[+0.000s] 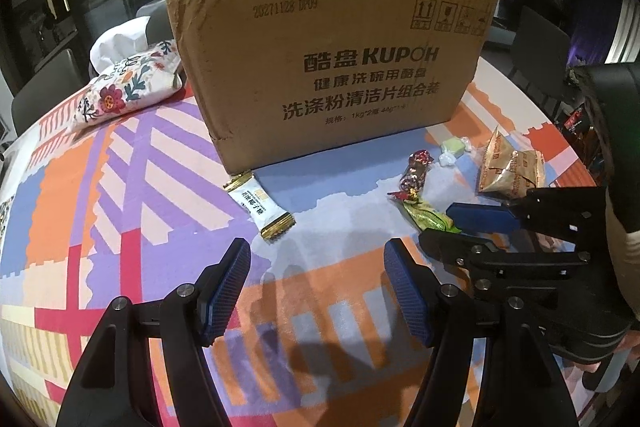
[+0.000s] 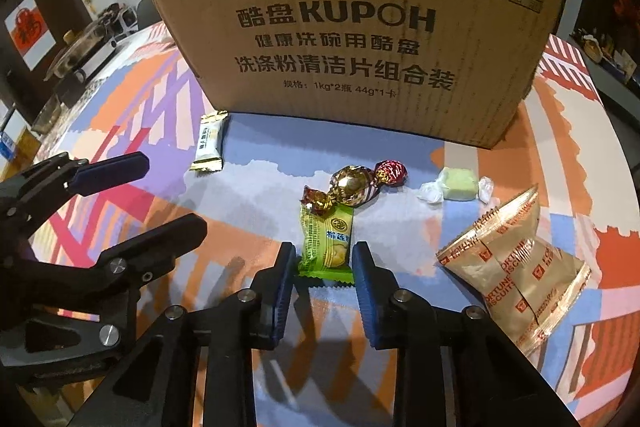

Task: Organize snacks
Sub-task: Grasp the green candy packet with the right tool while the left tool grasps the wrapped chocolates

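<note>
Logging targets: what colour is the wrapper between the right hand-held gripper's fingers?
Green wrapper, yellow picture on it; clearest in the right wrist view.

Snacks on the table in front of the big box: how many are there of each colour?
White and gold bar: 1
Gold and red twist candy: 1
Green packet, between the right tongs: 1
Pale green candy in clear wrap: 1
Tan fortune biscuit bags: 2
Total: 6
</note>
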{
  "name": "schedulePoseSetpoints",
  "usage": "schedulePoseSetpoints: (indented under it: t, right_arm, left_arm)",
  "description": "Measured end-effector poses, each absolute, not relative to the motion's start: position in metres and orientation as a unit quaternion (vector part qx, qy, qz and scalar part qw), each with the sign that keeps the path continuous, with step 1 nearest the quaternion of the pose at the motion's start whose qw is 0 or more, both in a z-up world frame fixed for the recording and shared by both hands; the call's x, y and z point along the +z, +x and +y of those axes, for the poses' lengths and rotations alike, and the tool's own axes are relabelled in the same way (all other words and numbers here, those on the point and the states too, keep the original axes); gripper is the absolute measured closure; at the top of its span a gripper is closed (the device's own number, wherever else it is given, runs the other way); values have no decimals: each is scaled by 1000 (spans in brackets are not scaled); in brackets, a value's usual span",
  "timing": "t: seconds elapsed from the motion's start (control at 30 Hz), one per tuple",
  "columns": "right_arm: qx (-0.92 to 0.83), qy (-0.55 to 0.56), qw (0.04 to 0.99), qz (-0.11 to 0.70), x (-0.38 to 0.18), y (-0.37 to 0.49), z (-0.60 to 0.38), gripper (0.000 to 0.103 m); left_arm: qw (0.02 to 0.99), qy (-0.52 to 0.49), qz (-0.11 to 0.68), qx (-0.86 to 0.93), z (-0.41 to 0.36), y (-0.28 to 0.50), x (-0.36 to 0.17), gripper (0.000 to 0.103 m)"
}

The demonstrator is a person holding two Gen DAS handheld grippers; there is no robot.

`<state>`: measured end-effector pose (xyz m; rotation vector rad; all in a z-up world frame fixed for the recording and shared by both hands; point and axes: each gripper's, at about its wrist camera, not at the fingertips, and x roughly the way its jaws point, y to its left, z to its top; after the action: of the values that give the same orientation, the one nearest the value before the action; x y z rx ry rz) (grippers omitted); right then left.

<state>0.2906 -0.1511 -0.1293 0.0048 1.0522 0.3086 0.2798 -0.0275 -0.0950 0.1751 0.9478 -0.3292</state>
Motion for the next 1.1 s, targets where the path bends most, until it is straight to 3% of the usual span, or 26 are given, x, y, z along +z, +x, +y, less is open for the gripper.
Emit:
schedulePoseSetpoints:
  t: [0.67, 1.1]
  right_arm:
    - [113, 45, 881, 458, -104, 255, -182, 75]
    - [72, 88, 895, 431, -90, 261, -218, 76]
  left_arm:
    - [873, 106, 438, -189, -51, 272, -88, 35]
    - [858, 119, 438, -241, -98, 301, -99, 43]
